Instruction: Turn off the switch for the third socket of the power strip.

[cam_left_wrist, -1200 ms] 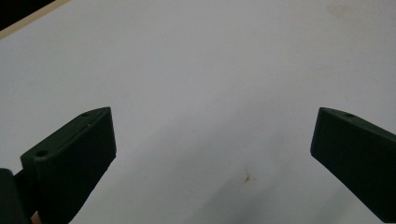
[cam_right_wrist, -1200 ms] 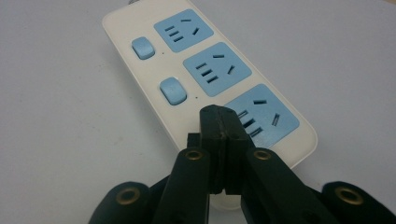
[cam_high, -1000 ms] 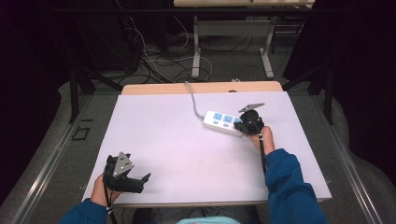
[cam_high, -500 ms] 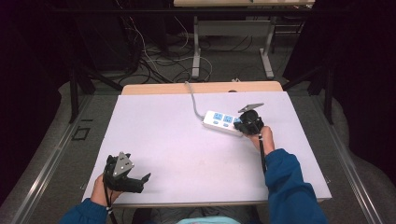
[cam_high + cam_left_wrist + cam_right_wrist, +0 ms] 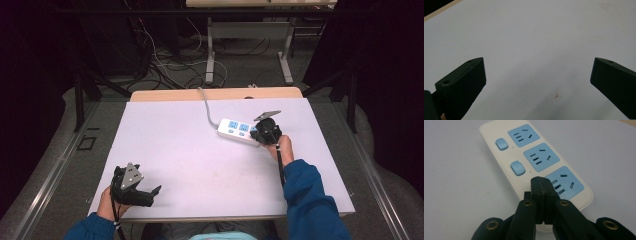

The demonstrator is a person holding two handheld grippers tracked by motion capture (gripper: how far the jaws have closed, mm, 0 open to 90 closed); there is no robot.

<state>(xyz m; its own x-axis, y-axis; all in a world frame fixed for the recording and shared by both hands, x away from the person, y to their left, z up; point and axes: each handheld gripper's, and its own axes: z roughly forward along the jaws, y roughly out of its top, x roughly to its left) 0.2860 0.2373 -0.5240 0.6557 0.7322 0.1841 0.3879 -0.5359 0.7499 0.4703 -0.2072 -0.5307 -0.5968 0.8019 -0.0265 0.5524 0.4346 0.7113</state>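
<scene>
- High view: power strip (image 5: 239,131) right of centre on white table (image 5: 200,165), grey cord running to the upper edge. Right gripper (image 5: 261,134) at the strip's right end, tip down on it. Left gripper (image 5: 150,192) resting at lower left of the frame, well apart from the strip.
- Left gripper view: jaws spread wide at the lower corners, nothing between them, bare table beyond.
- Right gripper view: jaws pressed together, holding nothing, tips (image 5: 541,185) low centre of the frame, on or just over the spot where a third blue switch would sit, beside the nearest socket (image 5: 564,182). Two other switches (image 5: 517,168) visible further up. Likely pressing a switch.
- Risk: strip unrestrained, so an off-axis push could slide or pivot it.
- Risk: tips slightly off the button could slip onto the socket face, switch left untoggled.
- Risk: contact hidden under the jaws, so a miss would be hard to spot.
</scene>
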